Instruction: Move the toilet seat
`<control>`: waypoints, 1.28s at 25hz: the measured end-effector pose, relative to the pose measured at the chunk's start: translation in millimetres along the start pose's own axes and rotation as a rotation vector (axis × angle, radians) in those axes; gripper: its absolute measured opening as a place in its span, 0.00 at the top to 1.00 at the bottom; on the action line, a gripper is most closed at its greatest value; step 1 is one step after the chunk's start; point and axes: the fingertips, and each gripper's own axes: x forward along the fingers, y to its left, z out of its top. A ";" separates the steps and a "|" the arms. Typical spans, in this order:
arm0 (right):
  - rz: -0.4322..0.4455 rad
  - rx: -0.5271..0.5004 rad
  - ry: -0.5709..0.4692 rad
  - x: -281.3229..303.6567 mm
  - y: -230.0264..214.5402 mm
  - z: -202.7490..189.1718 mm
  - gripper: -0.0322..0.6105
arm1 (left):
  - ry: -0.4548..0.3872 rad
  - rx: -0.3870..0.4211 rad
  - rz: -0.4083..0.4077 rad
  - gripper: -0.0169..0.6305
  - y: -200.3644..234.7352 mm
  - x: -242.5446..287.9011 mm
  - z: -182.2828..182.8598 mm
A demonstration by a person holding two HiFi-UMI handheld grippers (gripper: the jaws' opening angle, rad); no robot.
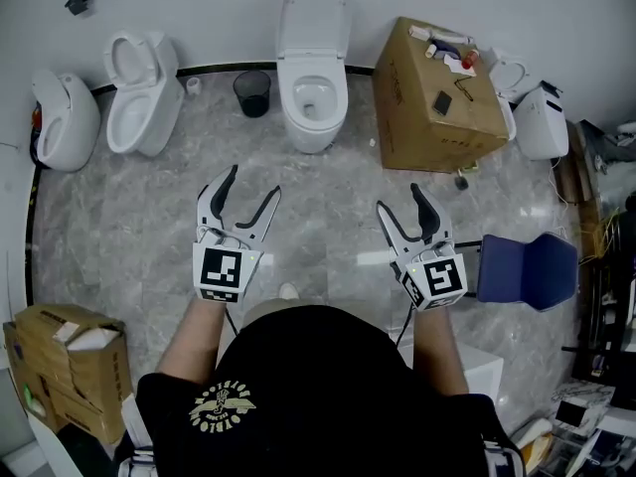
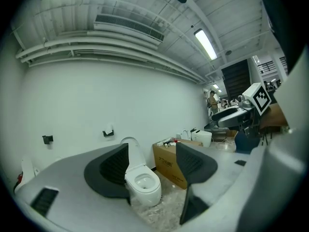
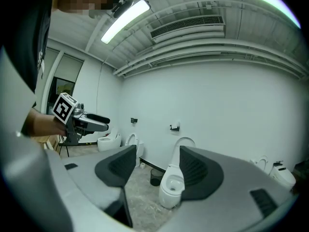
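Head view: the toilet seat [image 1: 296, 97] rests on the middle toilet [image 1: 314, 132] by the far wall, its lid [image 1: 316, 13] upright. A bin [image 1: 253, 93] and a box [image 1: 437, 97] flank it. The left hand-held gripper [image 1: 253, 181] and the right hand-held gripper [image 1: 397, 197] gape wide, empty, well short of it.
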 end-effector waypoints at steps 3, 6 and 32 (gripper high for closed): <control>0.004 0.010 0.000 11.2 4.0 4.1 0.53 | -0.002 -0.004 -0.012 0.53 8.4 7.3 -1.5; 0.009 0.036 -0.003 17.3 -0.6 6.6 0.53 | 0.014 -0.011 -0.022 0.53 11.2 15.1 -5.6; 0.087 0.083 0.012 108.6 -65.8 -21.6 0.53 | 0.049 -0.026 0.041 0.53 44.4 110.4 -12.4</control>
